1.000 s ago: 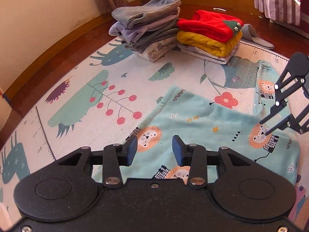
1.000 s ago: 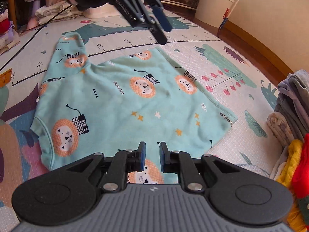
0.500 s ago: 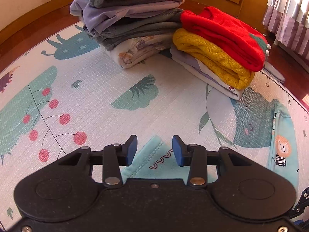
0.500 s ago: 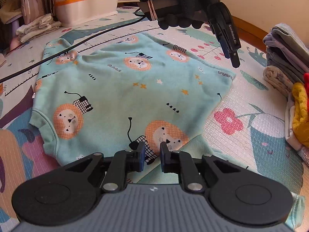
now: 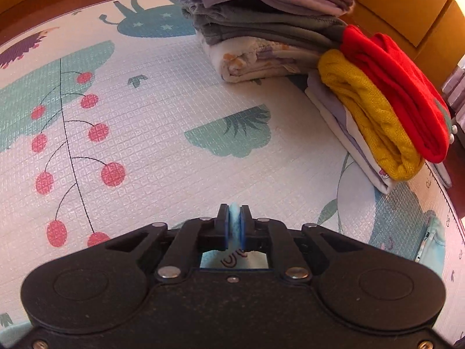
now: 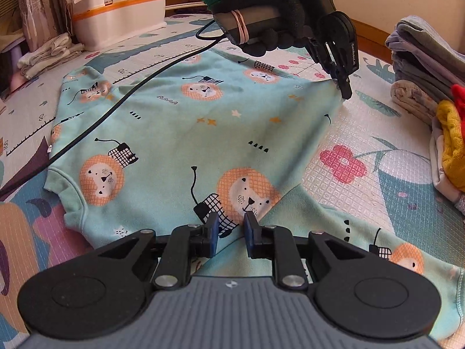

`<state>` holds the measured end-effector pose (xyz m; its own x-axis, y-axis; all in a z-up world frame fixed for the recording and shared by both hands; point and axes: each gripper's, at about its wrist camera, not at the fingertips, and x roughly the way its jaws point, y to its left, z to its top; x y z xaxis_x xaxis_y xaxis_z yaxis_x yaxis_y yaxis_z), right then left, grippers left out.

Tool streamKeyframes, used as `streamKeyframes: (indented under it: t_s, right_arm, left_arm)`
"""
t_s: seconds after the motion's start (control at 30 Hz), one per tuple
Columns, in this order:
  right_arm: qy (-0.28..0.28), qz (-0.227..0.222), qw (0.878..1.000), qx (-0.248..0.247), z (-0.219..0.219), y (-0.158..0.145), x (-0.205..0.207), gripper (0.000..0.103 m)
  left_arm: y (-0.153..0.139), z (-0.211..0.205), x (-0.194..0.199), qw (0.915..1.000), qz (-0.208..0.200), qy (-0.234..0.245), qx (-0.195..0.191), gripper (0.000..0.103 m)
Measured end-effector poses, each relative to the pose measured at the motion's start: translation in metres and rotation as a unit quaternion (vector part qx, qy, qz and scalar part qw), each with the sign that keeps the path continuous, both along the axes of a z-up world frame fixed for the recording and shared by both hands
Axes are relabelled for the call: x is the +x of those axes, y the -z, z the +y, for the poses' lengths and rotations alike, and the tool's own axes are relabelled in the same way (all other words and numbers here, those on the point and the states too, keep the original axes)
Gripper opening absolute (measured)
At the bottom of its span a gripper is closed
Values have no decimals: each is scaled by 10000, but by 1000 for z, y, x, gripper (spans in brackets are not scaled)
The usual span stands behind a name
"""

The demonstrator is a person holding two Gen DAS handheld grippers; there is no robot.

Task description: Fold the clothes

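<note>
A pale green sweatshirt (image 6: pixel 186 133) printed with lion faces lies spread flat on a patterned play mat (image 5: pixel 151 145), its body facing up and one sleeve stretching out along the mat beside the right gripper. The left gripper (image 5: pixel 234 225) is clamped on a corner of that sweatshirt: in the left wrist view a thin fold of light blue-green cloth is squeezed between its two closed fingers, and in the right wrist view the same tool, held by a hand (image 6: pixel 261 14) in a dark glove with a green cuff, pinches the far corner of the garment down near the mat. A black cable (image 6: pixel 122 101) runs from that tool across the sweatshirt. The right gripper (image 6: pixel 231 229) sits low over the near edge of the sweatshirt with its fingers parted and nothing between them, a lion print just ahead of the tips. Near the mat's edge stand two piles of folded clothes: a grey pile (image 5: pixel 261 20) and, just beside it, a pile topped by a red sweater (image 5: pixel 401 87) over a yellow knit (image 5: pixel 369 116). A white box with an orange band (image 6: pixel 119 14) stands at the far side of the mat.
</note>
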<state>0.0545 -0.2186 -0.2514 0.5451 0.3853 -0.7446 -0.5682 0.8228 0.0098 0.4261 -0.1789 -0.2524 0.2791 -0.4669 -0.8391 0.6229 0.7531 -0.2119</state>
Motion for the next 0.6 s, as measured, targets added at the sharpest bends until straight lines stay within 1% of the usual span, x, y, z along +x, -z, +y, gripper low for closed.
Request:
streamKeyframes:
  t_s: [0.1, 0.17, 0.2, 0.23, 0.27, 0.3, 0.33, 0.43, 0.47, 0.53, 0.57, 0.6]
  right_arm:
    - [17, -18, 10000, -51, 2, 0, -2, 22]
    - [11, -30, 9999, -109, 4, 0, -3, 22]
    - [12, -21, 9999, -128, 4, -2, -2, 22]
    - [19, -26, 9999, -157, 5, -3, -2, 22]
    - [27, -32, 9998, -188, 6, -5, -1, 22]
    - [35, -39, 9997, -219, 8, -7, -1, 21]
    - [0, -148, 9997, -192, 9, -11, 0, 21]
    - [-133, -490, 9986, -169, 14, -21, 5, 21]
    - [-144, -490, 9986, -158, 16, -22, 10, 21]
    - [-216, -371, 9990, -154, 19, -17, 17, 21]
    - [-280, -295, 9990, -195, 22, -12, 20, 21]
    - [-373, -111, 9989, -261, 24, -4, 20, 22]
  left_arm:
    - [1, -3, 2, 9998, 41, -169, -10, 5]
    - [-2, -9, 1, 9998, -156, -148, 40, 7]
    - [-6, -9, 1, 9995, -298, -96, -41, 9]
    - [-11, -9, 0, 9990, -425, -63, -109, 13]
    - [-18, -4, 1, 9987, -482, -116, -127, 16]
    - [-26, 3, 3, 9983, -526, -147, -211, 16]
    - [-34, 15, 3, 9977, -554, -114, -374, 16]
    - [-46, 43, -4, 9968, -373, 235, -665, 16]
    - [-43, 47, -8, 9967, -285, 402, -640, 16]
    - [-30, 45, -17, 9970, -206, 623, -411, 16]
    - [-21, 42, -19, 9974, -173, 618, -332, 16]
    - [-14, 39, -18, 9979, -104, 520, -358, 16]
